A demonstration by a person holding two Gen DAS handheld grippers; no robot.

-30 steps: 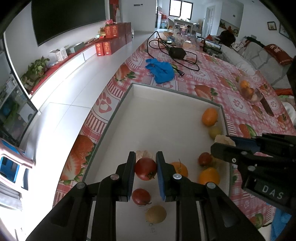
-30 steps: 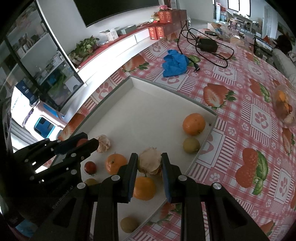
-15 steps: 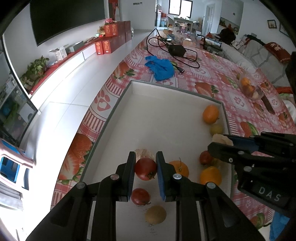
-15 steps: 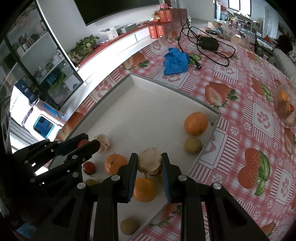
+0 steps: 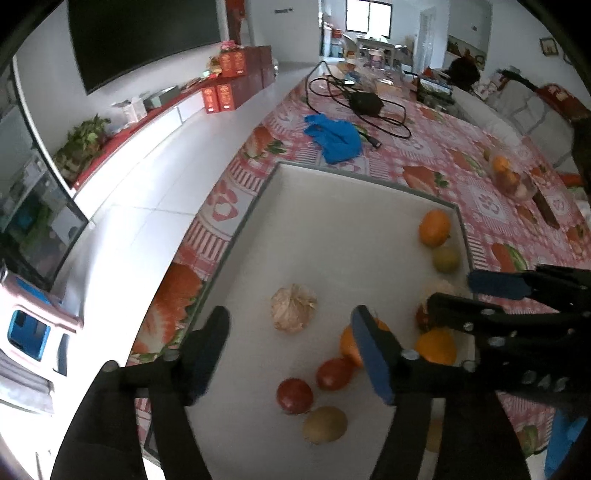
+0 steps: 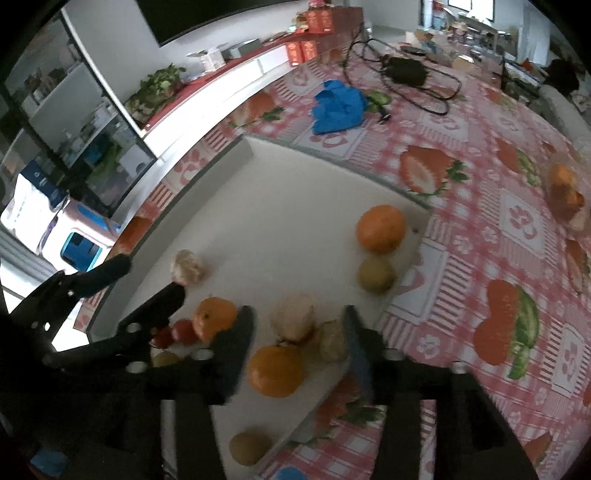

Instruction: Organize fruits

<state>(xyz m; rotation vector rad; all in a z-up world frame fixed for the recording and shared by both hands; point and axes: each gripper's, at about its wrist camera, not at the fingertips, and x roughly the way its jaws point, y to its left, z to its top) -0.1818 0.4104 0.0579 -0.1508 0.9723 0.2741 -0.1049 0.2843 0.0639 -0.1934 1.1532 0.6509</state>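
Strawberry-print tablecloth [image 5: 436, 155] covered the table. Blue cloth [image 5: 338, 138] lay crumpled on it, just beside a black power adapter [image 5: 365, 101] with looped cable. Red boxes [image 5: 225, 96] and a potted plant [image 5: 83, 142] stood on the low cabinet. Dark TV screen [image 5: 140, 33] hung on the wall.

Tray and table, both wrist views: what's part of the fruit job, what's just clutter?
Job:
white tray
oranges
tomatoes
kiwis
papery husked fruit
left claw and right claw, both open

Lying about:
blue cloth
black cable and adapter
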